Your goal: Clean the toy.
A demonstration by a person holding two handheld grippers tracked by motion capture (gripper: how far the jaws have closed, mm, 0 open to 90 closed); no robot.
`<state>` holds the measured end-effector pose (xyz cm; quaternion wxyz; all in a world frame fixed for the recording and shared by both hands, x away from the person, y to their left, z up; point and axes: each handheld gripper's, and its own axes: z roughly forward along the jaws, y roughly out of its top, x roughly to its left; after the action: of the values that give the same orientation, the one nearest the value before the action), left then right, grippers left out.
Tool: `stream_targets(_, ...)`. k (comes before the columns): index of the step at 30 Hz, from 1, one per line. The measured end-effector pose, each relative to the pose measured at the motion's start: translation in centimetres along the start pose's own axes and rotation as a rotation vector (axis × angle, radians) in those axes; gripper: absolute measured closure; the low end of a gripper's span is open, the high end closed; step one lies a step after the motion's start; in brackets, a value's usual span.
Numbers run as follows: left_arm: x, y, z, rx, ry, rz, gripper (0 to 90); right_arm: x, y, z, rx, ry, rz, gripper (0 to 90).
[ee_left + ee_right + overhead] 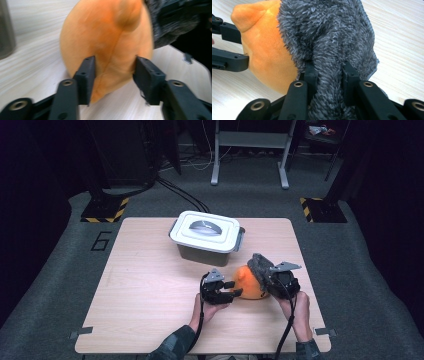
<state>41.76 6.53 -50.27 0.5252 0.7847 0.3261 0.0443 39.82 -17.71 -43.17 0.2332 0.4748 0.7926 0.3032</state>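
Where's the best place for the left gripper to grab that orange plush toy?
Grip the orange plush toy at its narrow lower end, coming from the person's left, opposite the grey fur cover. That end already sits between the left gripper's open jaws and looks soft enough to pinch.
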Motion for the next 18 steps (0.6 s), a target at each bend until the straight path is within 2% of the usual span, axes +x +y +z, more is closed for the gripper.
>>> stream_targets(3,-0.2,-0.2,0.5,0.014,0.024,0.019,47.0,0.0,-0.1,0.0,-0.003,-0.001,0.007,71.3)
stream_targets(5,-0.5,-0.1,0.6,0.018,0.056,0.05,54.0,0.1,-0.1,0.0,-0.003,0.001,0.0,71.4)
stream_targets(8,-0.7,-0.1,0.8,0.021,0.066,0.052,67.3,0.1,-0.2,0.0,-0.009,0.001,-0.001,71.3)
stream_targets(11,-0.8,0.1,0.7,0.013,0.059,0.056,76.1,0.1,-0.3,-0.4,-0.028,-0.009,0.0,71.3)
stream_targets(13,-0.9,0.2,0.5,0.004,0.054,0.063,78.6,0.1,-0.3,-1.0,-0.043,-0.013,0.004,71.3)
stream_targets(15,-0.9,0.4,0.3,0.0,0.026,0.036,80.3,0.1,-0.3,-1.8,-0.071,-0.017,0.001,71.3)
stream_targets(17,-1.0,0.7,0.0,-0.001,0.002,0.034,81.1,0.4,-0.1,-2.8,-0.089,-0.011,-0.004,71.3)
stream_targets(18,-1.1,0.8,-0.1,0.0,-0.005,0.034,81.3,0.5,0.0,-3.3,-0.094,-0.004,-0.028,71.3)
